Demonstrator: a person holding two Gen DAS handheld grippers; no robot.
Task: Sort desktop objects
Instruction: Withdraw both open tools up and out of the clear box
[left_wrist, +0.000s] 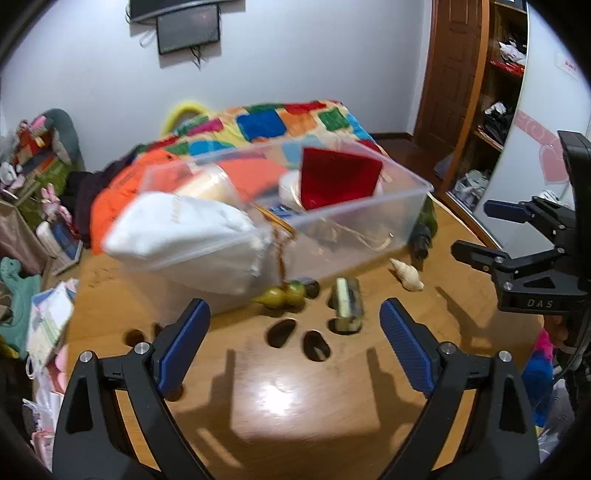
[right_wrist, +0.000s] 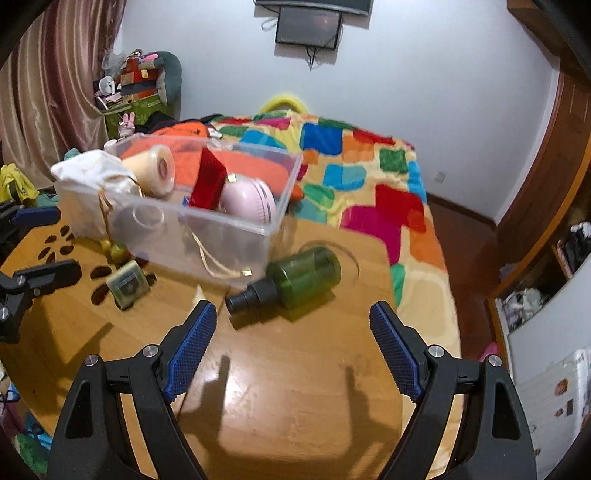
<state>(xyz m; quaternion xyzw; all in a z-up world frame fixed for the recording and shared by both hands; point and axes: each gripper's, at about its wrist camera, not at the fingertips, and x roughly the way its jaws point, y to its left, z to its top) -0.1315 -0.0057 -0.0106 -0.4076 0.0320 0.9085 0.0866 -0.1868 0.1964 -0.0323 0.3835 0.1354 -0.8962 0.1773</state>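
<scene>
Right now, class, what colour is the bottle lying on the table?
Green with a black cap; right wrist view.

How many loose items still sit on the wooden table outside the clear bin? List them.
4 visible: green bottle lying beside the bin; small square case in front; seashell at the bin's corner; green gourd charm against its wall. Others may hide behind it.

Your left wrist view looks low across the table (left_wrist: 295, 387) at the clear bin (left_wrist: 369, 236), mid-frame; your right wrist view shares it, upper left.
</scene>
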